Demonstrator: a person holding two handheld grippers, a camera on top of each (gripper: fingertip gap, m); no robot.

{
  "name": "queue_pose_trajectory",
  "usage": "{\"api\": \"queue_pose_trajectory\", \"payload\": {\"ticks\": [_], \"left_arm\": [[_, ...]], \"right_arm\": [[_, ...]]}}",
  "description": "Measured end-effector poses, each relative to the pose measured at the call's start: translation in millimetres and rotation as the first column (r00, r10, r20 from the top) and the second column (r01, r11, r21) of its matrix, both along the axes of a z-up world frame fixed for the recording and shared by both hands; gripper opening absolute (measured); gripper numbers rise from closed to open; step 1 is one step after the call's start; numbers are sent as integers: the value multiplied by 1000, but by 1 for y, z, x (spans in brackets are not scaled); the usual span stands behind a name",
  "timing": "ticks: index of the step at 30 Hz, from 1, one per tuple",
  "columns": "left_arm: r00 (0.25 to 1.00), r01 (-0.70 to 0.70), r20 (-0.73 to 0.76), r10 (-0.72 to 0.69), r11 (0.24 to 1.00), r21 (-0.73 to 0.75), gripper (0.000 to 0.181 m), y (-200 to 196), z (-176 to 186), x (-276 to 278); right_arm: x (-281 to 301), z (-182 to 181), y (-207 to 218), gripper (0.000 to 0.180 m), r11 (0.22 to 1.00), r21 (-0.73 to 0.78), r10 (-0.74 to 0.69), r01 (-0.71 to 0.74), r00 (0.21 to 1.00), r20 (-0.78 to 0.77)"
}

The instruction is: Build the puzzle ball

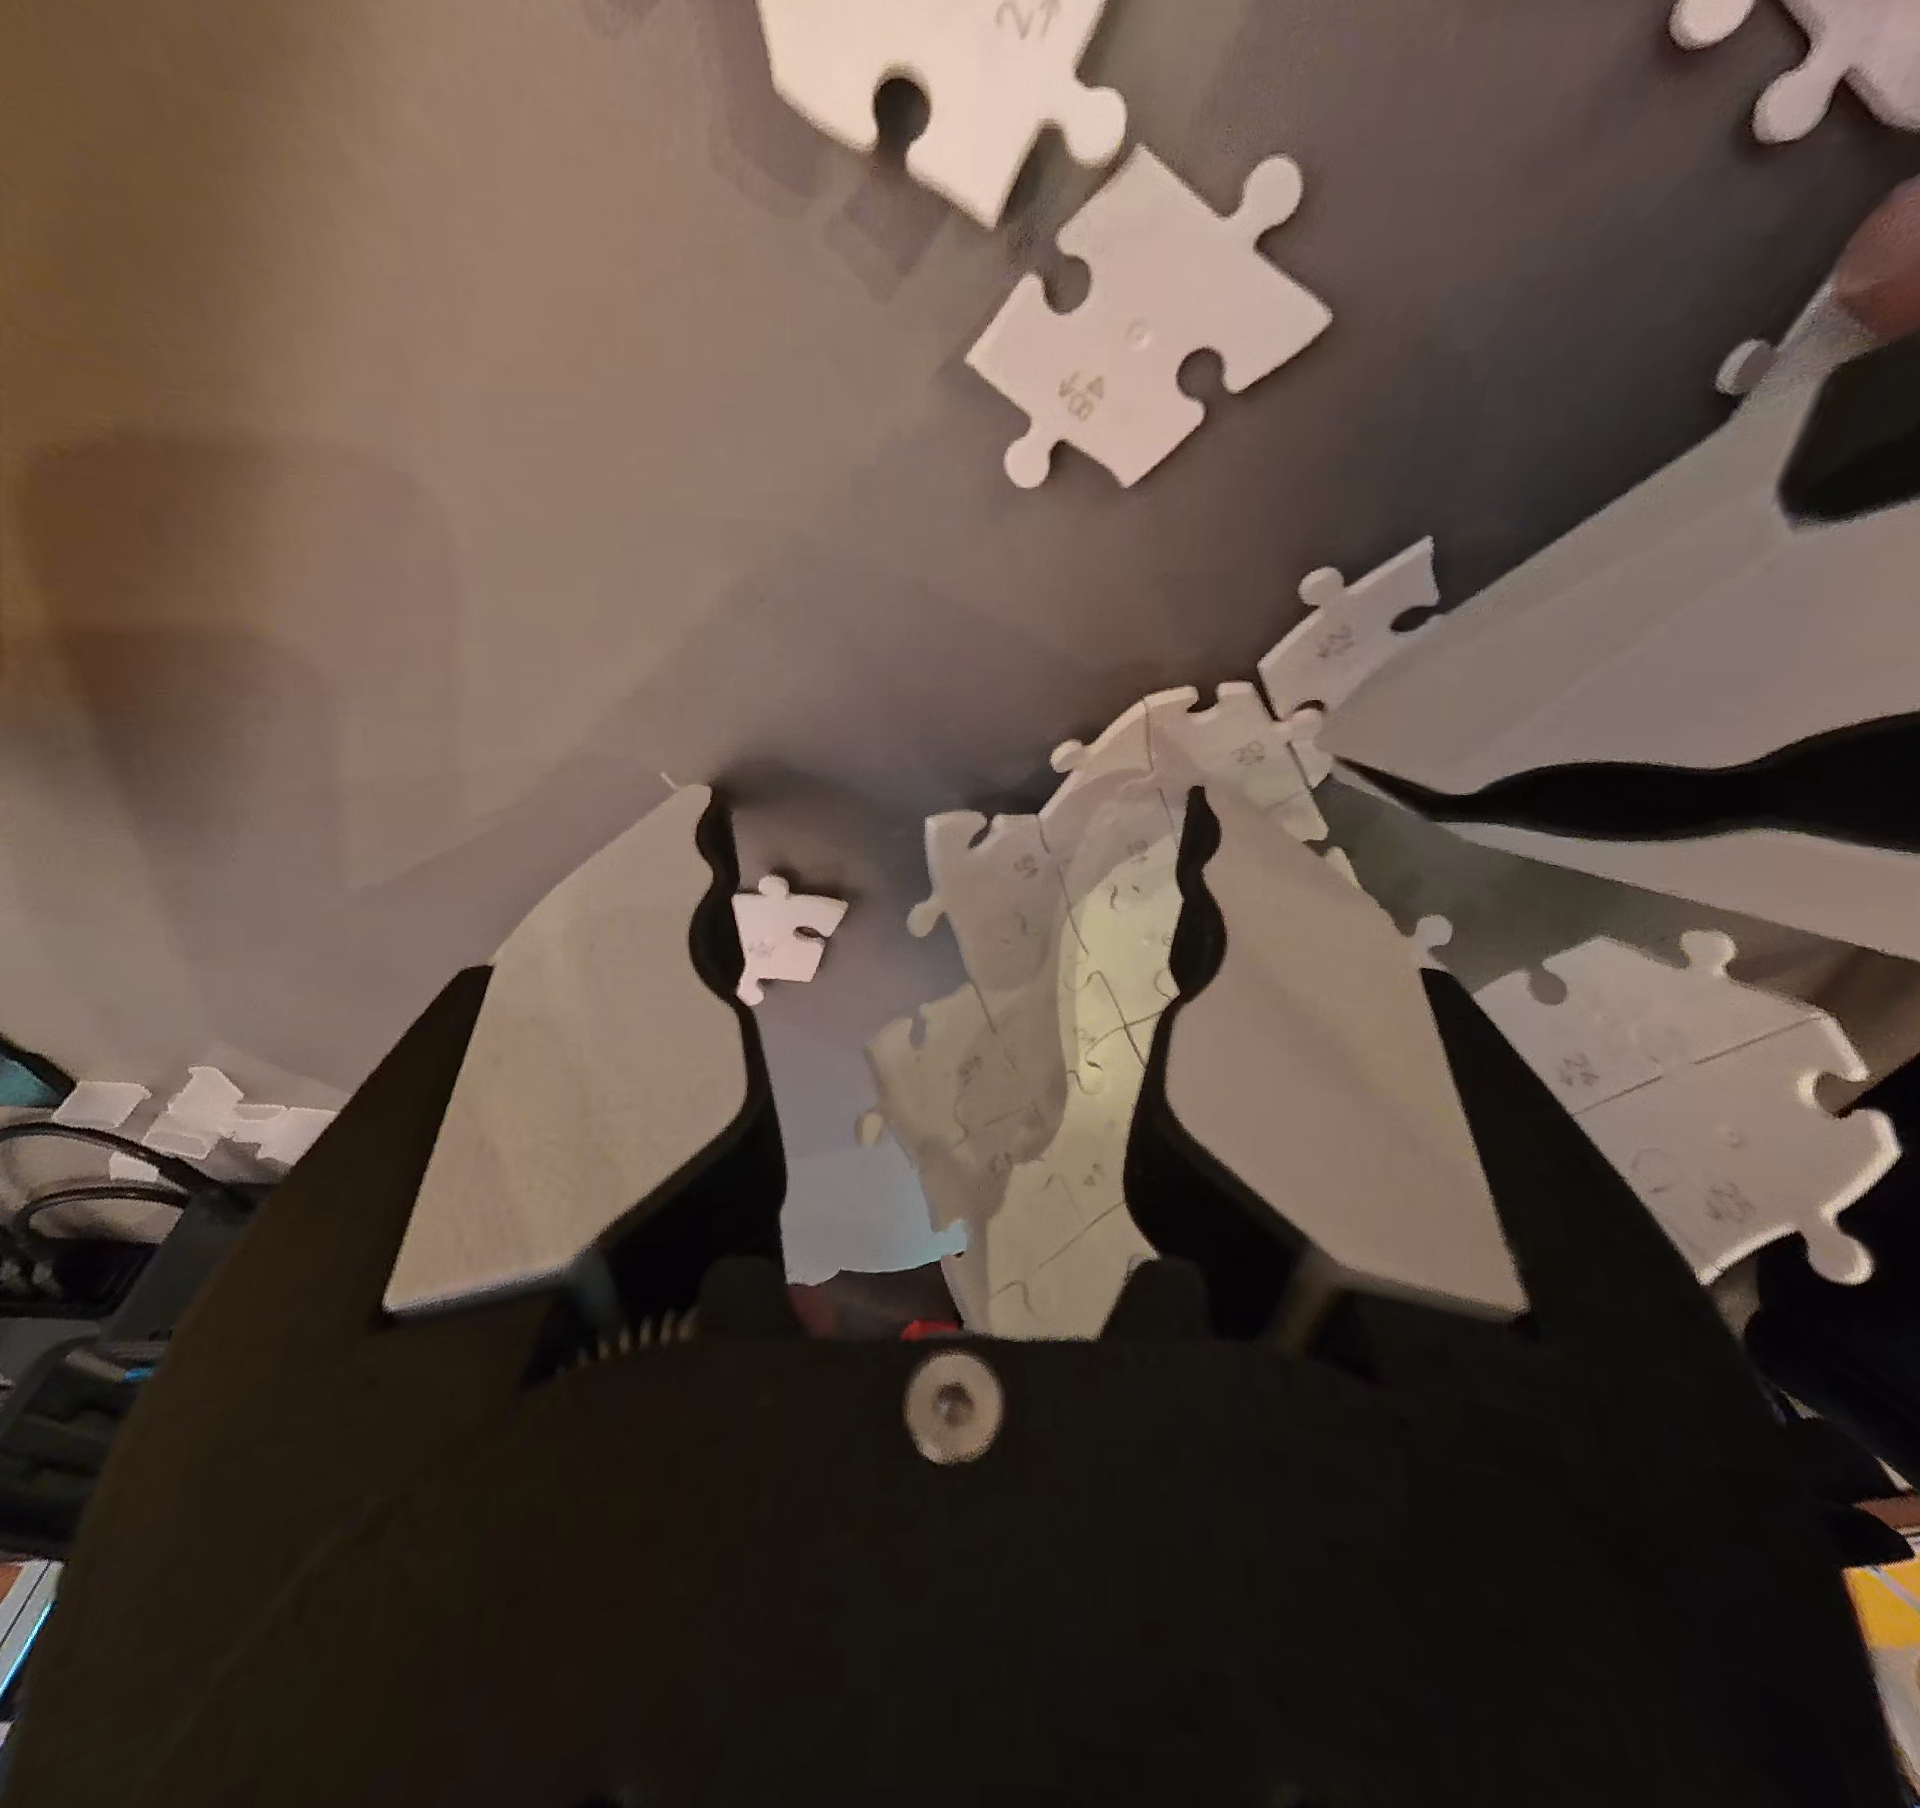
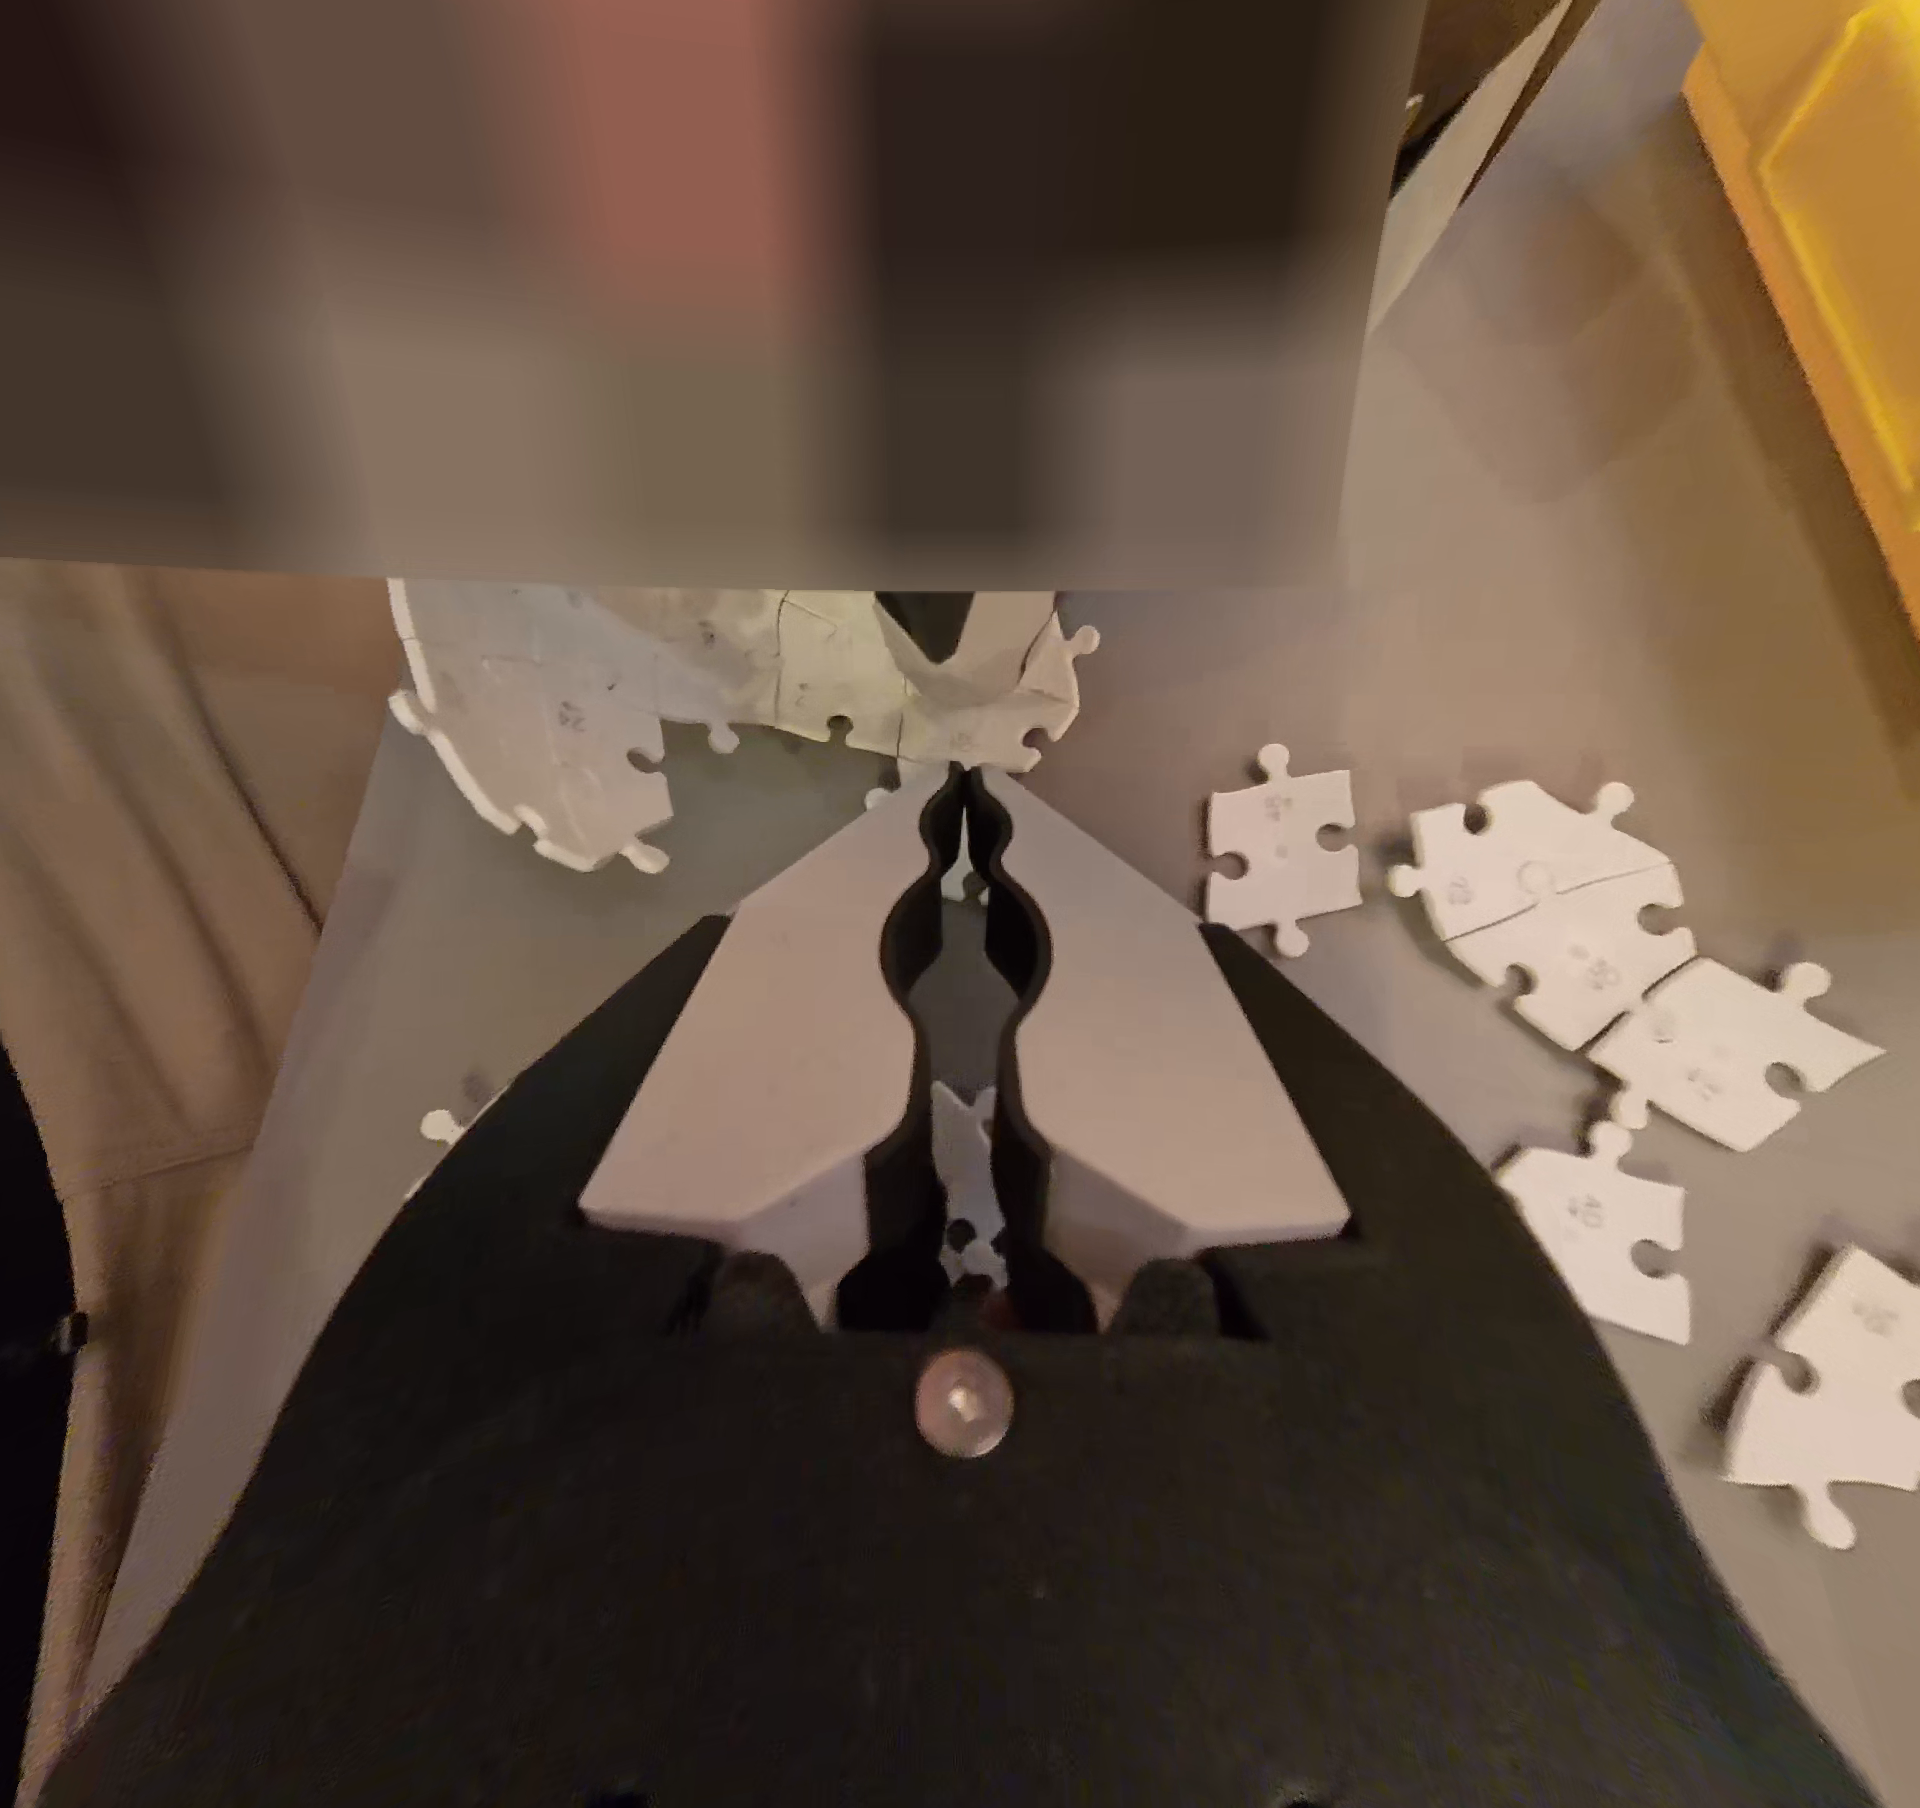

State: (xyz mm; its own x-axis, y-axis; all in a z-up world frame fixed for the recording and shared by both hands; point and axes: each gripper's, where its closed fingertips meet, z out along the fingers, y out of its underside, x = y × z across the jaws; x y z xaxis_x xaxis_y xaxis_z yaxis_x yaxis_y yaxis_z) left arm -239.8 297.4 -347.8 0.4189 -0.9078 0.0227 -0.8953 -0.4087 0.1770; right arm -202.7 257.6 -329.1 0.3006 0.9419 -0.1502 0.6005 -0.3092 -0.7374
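Your right wrist view loses its whole upper part to a blur patch, which cuts off the top of the part-built puzzle shell (image 2: 540, 719). A piece (image 2: 966, 1176) sits btwn the right gripper (image 2: 961, 771) fingers, only a sliver showing; can't tell if it's clamped or lying below. The yellow bin (image 2: 1808, 200) runs off the right edge. In your left wrist view, 2 loose pieces (image 1: 914, 23) are cropped at the top edge, and the left gripper's right finger (image 1: 1299, 1031) hides part of the shell.
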Motion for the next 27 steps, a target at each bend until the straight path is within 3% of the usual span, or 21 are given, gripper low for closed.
{"api": "queue_pose_trajectory", "payload": {"ticks": [17,22,27], "left_arm": [[998,35,-49,-35,999,-7,85,0,2,2],[1000,17,-3,-17,1000,-5,85,0,11,7],[989,-67,133,62,997,34,82,8,41,7]], "right_arm": [[-1,-11,-1,0,999,0,48,-48,997,53],[0,-11,-1,0,998,23,55,-56,997,46],[0,-12,-1,0,994,83,70,-75,996,58]]}}
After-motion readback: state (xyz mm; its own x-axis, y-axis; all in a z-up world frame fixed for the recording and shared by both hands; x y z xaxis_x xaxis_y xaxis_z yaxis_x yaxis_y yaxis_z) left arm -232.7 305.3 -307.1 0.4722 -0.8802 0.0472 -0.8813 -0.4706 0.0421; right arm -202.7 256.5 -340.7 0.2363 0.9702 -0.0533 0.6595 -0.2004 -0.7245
